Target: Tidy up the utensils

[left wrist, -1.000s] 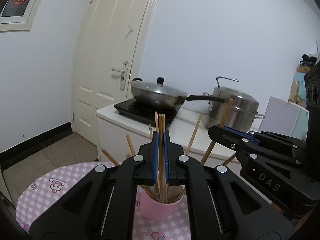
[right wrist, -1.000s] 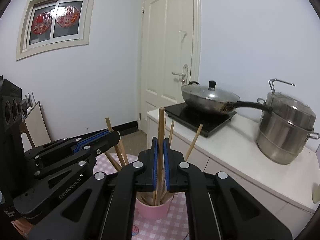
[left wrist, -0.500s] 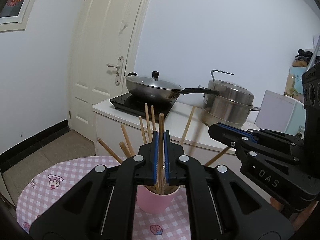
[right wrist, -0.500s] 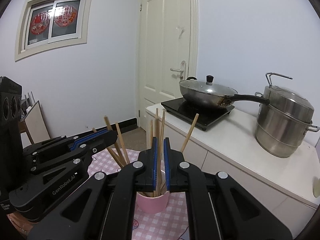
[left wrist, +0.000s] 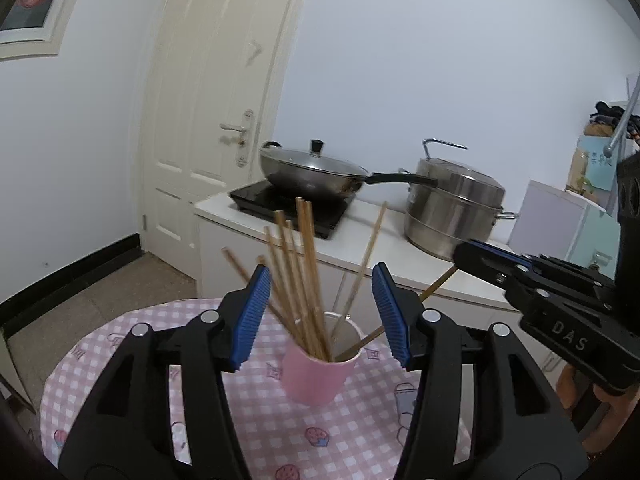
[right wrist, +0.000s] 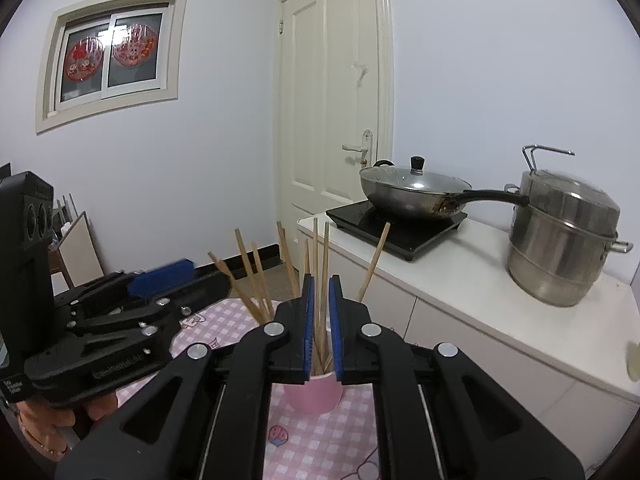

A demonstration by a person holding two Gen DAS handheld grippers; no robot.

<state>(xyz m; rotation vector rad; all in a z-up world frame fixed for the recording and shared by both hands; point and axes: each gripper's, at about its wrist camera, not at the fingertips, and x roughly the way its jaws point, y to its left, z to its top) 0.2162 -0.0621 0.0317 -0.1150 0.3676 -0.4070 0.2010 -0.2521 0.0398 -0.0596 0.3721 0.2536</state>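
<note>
Left wrist view. A white door [left wrist: 224, 120] is seen in the upper left of the frame. In the lower centre, the left gripper [left wrist: 320, 316] is shown released, its blue pads [left wrist: 250, 320] spread wide on either side of a pink cup [left wrist: 318, 376], which stands on a pink checked tablecloth [left wrist: 120, 344]. A bundle of wooden chopsticks [left wrist: 308, 276] is seen standing in the cup, fanned out and leaning in several directions, none of them touched by the pads. Behind, at centre, a lidded wok [left wrist: 312, 172] is set on a black induction hob [left wrist: 288, 208], and a steel steamer pot [left wrist: 452, 208] stands to its right on the white counter [left wrist: 400, 264]. At the right edge, the right gripper [left wrist: 492, 264] is seen from the side.

Right wrist view. A window [right wrist: 112, 56] with red decorations is seen in the upper left. At the left edge the left gripper [right wrist: 168, 280] appears, blurred. In the lower centre, the right gripper [right wrist: 320, 320] is shown with a narrow gap between its pads [right wrist: 307, 320]; chopsticks [right wrist: 320, 280] pass behind this gap, and they appear unclamped, though contact cannot be ruled out from this angle. The pink cup [right wrist: 312, 396] is seen just below the fingertips. The wok [right wrist: 412, 192] and steamer pot [right wrist: 564, 236] lie to the right.
</note>
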